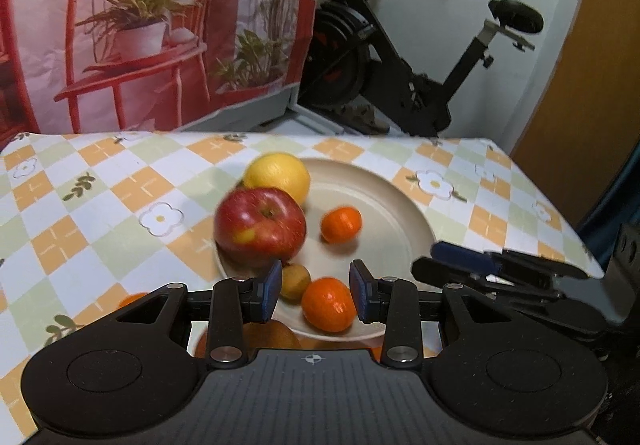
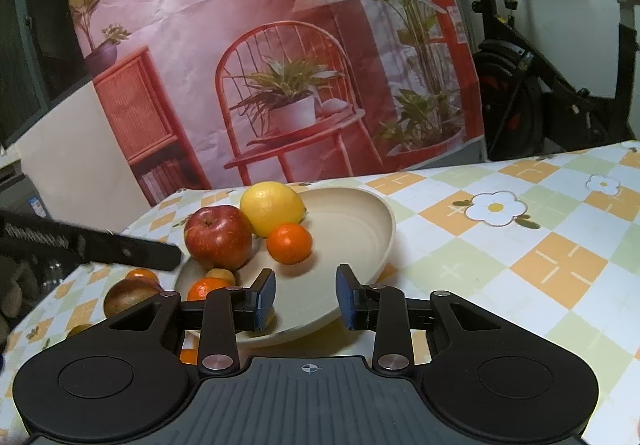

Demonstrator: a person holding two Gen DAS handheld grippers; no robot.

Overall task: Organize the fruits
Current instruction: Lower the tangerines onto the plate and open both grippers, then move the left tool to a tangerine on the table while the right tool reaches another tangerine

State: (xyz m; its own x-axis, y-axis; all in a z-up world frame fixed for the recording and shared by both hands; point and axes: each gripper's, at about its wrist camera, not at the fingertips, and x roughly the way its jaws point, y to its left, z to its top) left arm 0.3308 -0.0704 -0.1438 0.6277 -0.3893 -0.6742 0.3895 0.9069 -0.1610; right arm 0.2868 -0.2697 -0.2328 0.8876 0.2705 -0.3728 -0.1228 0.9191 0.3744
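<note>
A beige plate [image 1: 396, 205] [image 2: 360, 213] on the checked tablecloth holds a red apple [image 1: 260, 227] [image 2: 218, 237], a yellow lemon [image 1: 278, 177] [image 2: 272, 207], two mandarins [image 1: 341, 224] [image 1: 328, 304] [image 2: 289, 243] [image 2: 204, 289] and a small brown fruit [image 1: 295, 280] [image 2: 221, 275]. My left gripper [image 1: 314, 295] is open and empty just above the plate's near rim. My right gripper [image 2: 305, 299] is open and empty over the plate's near side. It shows from the side in the left wrist view [image 1: 460, 257].
A brown pear-like fruit [image 2: 128, 297] and another mandarin [image 2: 141, 275] lie on the cloth left of the plate. A printed backdrop [image 2: 280, 45] hangs behind the table. An exercise bike [image 1: 400, 57] stands beyond the far edge.
</note>
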